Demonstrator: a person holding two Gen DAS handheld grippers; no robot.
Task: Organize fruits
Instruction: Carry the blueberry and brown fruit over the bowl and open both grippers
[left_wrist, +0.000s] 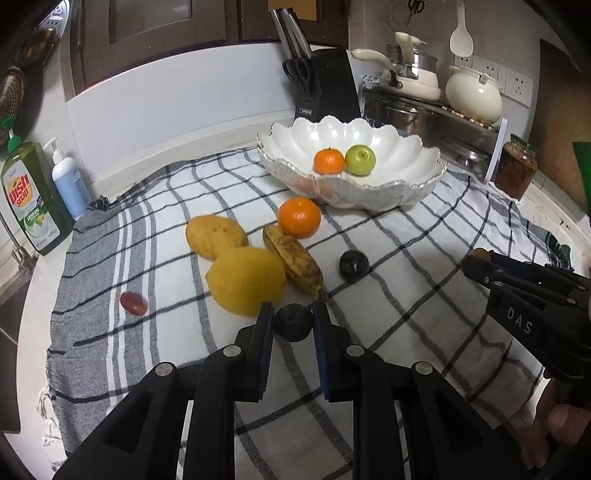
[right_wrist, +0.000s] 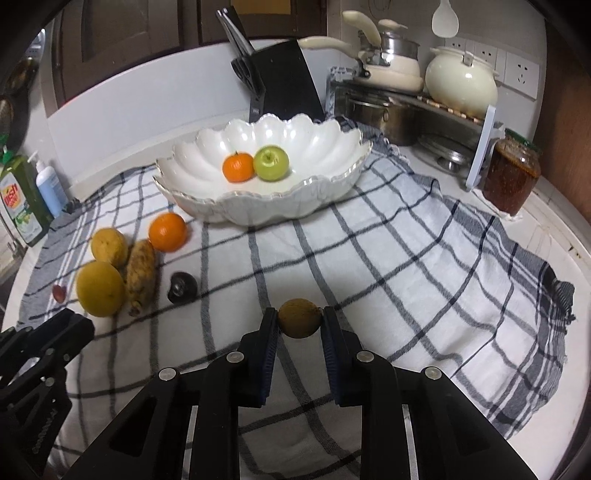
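Gripping a brown kiwi (right_wrist: 299, 323) between its pads, the right claw (right_wrist: 299, 325) should lift clear before crossing to the scalloped bowl (right_wrist: 192, 199), lowering beside the orange (right_wrist: 238, 167) and green apple (right_wrist: 270, 163). The left claw (left_wrist: 293, 322) brackets a dark plum (left_wrist: 293, 322) on the checked cloth (left_wrist: 424, 258); firm contact is unclear.

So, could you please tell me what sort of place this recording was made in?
Most likely a home kitchen counter: a knife block, cream pots on a metal rack, and a dish soap bottle beside it.
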